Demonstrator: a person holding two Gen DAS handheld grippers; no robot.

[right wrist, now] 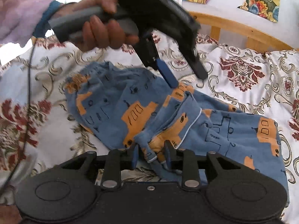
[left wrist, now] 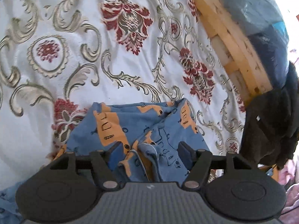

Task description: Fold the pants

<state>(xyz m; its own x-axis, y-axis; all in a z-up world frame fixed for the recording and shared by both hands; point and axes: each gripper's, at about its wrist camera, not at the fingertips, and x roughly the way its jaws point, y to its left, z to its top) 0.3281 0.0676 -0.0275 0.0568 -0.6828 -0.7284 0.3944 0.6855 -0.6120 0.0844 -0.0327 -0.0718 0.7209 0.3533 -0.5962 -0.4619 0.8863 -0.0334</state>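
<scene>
Pants (right wrist: 168, 123), blue w/ orange truck print, lie rumpled on the bedspread (left wrist: 78, 59), which is white w/ red and tan floral scrolls. In the right wrist view they spread from centre out to 3 o'clock.

Left gripper (left wrist: 149, 149): tongs well apart, fabric bunched between them but not pinched; pads clear of the cloth on both sides. From the right wrist view the same tool (right wrist: 186, 78) hangs at 12 o'clock above the pants, tips just over the top edge, held by a hand (right wrist: 104, 31) w/ a pale pink sleeve (right wrist: 20, 13).

Right gripper (right wrist: 152, 155): tongs partly apart, a crumpled cuff w/ white piping sits between them; can't tell if pads still press it.

Wooden bed frame (left wrist: 231, 43) runs at 1–2 o'clock in the left wrist view. Dark garment (left wrist: 269, 127) at 3 o'clock, near the pants but apart.
</scene>
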